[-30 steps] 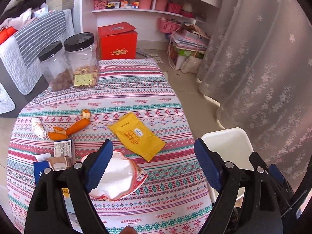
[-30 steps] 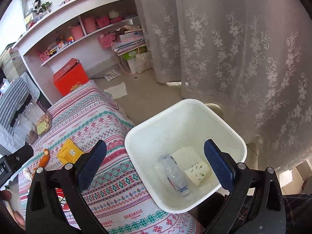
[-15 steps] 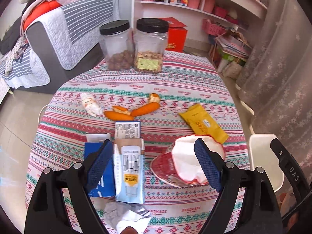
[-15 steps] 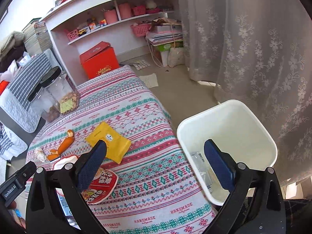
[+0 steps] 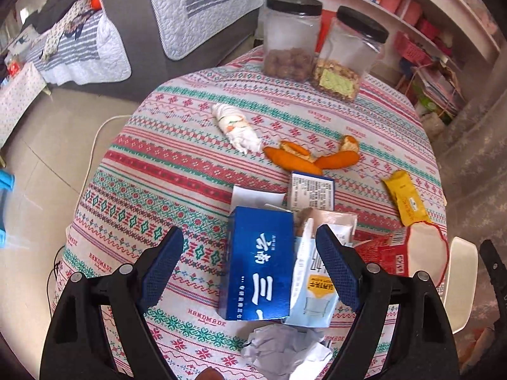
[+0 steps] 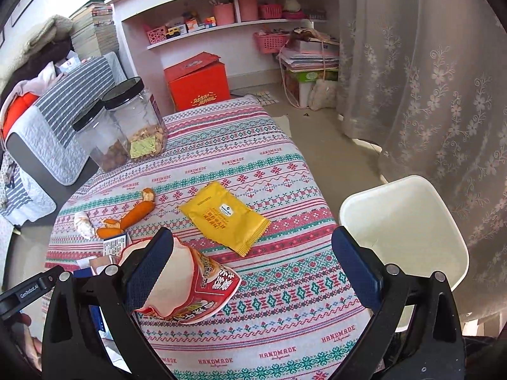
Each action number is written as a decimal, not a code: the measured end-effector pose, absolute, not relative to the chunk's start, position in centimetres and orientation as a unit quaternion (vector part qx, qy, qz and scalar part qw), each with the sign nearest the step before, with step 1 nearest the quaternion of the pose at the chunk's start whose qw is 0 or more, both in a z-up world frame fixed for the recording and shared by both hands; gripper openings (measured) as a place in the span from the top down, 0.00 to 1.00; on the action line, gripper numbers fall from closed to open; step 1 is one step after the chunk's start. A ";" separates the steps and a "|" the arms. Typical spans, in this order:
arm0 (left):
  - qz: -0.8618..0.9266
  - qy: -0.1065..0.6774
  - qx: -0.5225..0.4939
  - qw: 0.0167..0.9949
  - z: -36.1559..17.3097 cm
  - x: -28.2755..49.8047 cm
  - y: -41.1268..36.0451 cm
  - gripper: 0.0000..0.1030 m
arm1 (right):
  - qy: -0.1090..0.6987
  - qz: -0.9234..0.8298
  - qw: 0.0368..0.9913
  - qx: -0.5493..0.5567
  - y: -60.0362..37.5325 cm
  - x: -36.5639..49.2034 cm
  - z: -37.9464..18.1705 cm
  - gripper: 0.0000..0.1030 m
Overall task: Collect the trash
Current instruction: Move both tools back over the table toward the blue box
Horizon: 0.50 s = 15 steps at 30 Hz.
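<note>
Trash lies on a round table with a patterned cloth. My left gripper is open above a blue box and a pale blue and white packet; crumpled paper lies near me. Orange peels, a twisted white wrapper, a small printed box and a yellow packet lie beyond. My right gripper is open and empty above the cloth, its left finger over a tipped red noodle cup. The yellow packet lies ahead. A white bin stands right of the table.
Two black-lidded clear jars stand at the table's far edge. A grey sofa with quilts is at the left. A red box, shelves and a lace curtain lie beyond the table.
My left gripper has swung left, from the noodle cup and yellow packet to over the blue box. My right gripper has swung left from over the bin to over the table.
</note>
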<state>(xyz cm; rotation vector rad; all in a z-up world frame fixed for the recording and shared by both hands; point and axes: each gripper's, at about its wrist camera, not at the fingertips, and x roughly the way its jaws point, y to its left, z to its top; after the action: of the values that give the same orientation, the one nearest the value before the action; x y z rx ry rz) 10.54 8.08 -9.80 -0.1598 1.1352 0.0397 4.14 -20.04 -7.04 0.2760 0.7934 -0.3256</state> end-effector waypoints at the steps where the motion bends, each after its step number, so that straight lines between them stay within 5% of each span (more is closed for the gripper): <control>1: 0.019 0.546 -0.088 0.833 -10.4 10.7 8.7 0.19 | 0.386 -0.155 0.900 0.133 -19.9 4.2 -7.1 0.07; 15: -0.009 0.625 -0.191 0.756 -16.6 12.1 10.6 0.18 | 0.399 -0.138 0.895 0.141 -19.6 4.9 -7.4 0.07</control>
<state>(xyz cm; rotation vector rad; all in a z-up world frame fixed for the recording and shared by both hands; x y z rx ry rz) 12.13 10.60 -16.59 -0.4167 1.3634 -0.0186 4.91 -19.61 -7.40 0.2924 0.8272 -0.2857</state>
